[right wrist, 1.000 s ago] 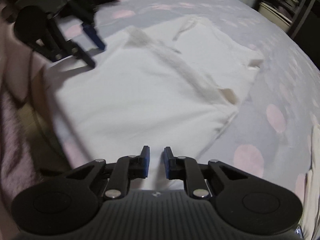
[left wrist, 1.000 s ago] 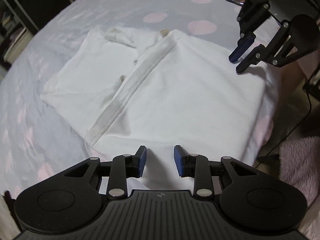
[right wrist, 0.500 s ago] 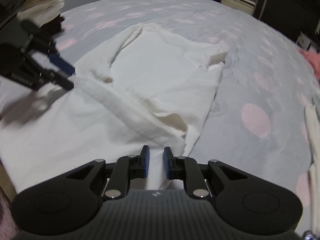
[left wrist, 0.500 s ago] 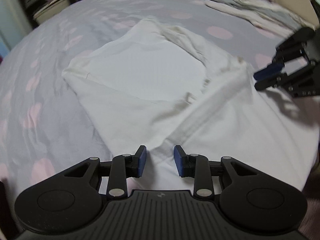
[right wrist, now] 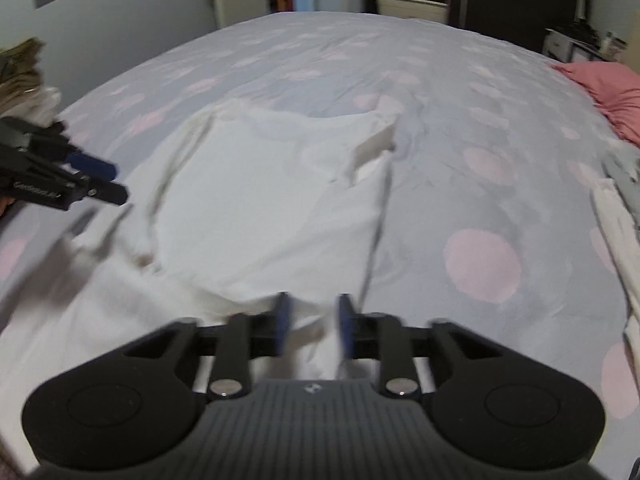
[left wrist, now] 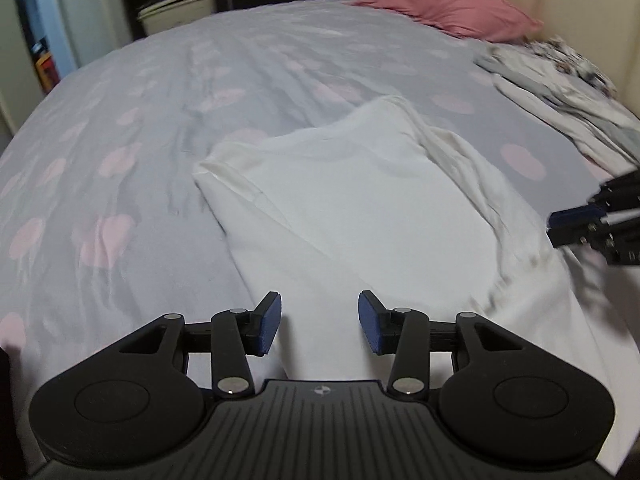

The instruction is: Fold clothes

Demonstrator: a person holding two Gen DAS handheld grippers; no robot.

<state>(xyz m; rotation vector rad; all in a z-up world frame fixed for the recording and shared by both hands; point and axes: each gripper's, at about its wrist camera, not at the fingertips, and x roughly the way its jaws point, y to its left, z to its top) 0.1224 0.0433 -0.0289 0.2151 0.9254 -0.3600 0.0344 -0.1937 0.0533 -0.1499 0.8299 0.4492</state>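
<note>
A white garment lies partly folded on the bed, one flap laid over its middle and a sleeve sticking up at its far side. My left gripper stands open low over the garment's near edge, with only cloth showing between its fingers. Its dark fingers enter the right wrist view from the left. My right gripper is open over the garment's near hem, where a ridge of cloth rises between the fingers; this view is blurred. It also shows at the right edge of the left wrist view.
The bed cover is lilac with pink spots. A pink pillow lies at the head, with a pile of other clothes along the right side. Shelves stand beyond the bed. More clothes sit at left.
Both cameras have swung and dropped toward the garment's near edge. The fingers of both grippers stand wider apart than a second ago. The garment looks unmoved.
</note>
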